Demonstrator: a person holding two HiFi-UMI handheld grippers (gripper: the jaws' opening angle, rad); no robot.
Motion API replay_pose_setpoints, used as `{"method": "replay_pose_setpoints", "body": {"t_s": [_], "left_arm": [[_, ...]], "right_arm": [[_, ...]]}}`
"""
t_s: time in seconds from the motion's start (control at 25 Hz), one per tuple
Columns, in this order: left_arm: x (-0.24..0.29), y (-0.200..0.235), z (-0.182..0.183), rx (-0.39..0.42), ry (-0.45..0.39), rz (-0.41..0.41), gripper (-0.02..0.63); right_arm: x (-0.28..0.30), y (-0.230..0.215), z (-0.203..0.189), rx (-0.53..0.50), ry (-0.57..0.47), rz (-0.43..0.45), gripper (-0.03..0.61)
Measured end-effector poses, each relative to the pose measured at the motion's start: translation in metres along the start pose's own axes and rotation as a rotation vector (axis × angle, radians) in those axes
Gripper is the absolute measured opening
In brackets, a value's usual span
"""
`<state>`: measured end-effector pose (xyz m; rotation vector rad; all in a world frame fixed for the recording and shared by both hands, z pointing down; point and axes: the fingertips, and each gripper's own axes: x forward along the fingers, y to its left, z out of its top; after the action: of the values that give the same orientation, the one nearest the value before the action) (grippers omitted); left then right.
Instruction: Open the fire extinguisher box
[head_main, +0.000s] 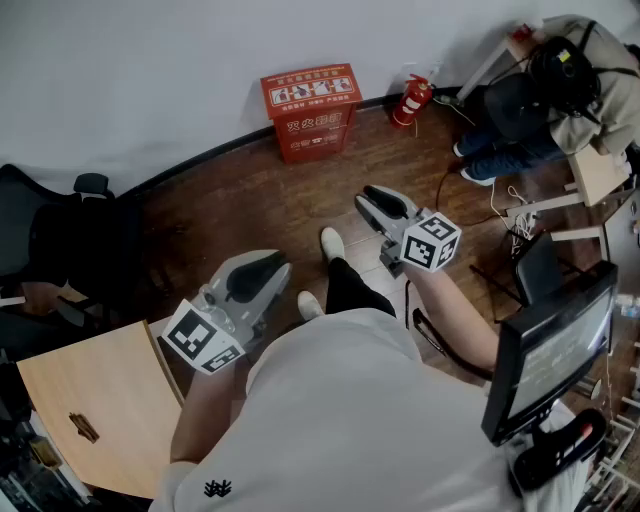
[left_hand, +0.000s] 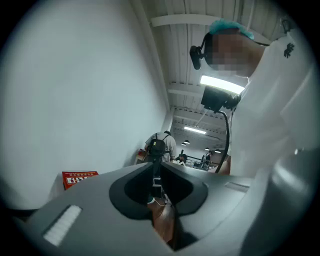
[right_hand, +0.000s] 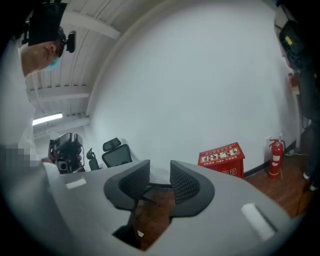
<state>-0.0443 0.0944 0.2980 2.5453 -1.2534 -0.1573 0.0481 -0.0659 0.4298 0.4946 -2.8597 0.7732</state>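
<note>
The fire extinguisher box (head_main: 310, 110) stood on the floor (head_main: 240, 205) against the wall (head_main: 150, 70), well ahead of both arms — nearer the right hand-held gripper (head_main: 378, 203), jaws slightly apart and empty, than the left hand-held gripper (head_main: 258, 272), jaws pressed together.

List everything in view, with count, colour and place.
fire extinguisher box: one, red, on floor against wall, lid shut
fire extinguisher: one, red, right of box, by wall
office chair: one, black, far left
tabletop: one, light wood, lower left
monitor: one, black, lower right
seated person: one, top right
left gripper: one, grey, jaws together, empty
right gripper: one, grey, jaws apart, empty
</note>
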Motion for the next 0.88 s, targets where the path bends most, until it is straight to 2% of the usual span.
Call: {"method": "replay_pose_setpoints", "body": {"t_s": [0.24, 0.4, 0.64, 0.88], "left_arm": [[0.02, 0.056, 0.01, -0.003, 0.014, 0.067, -0.008], [0.043, 0.095, 0.021, -0.025, 0.045, 0.101, -0.008], [0.087, 0.162, 0.024, -0.111, 0.124, 0.065, -0.006], [0.14, 0.212, 0.018, -0.161, 0.131, 0.034, -0.006]], "right_arm": [[0.073, -0.105, -0.013, 0.112, -0.01, -0.05, 0.114], [0.123, -0.171, -0.027, 0.182, 0.0, -0.085, 0.115], [0.2, -0.249, -0.06, 0.357, 0.036, -0.135, 0.147], [0.255, -0.333, -0.088, 0.515, 0.06, -0.202, 0.172]]}}
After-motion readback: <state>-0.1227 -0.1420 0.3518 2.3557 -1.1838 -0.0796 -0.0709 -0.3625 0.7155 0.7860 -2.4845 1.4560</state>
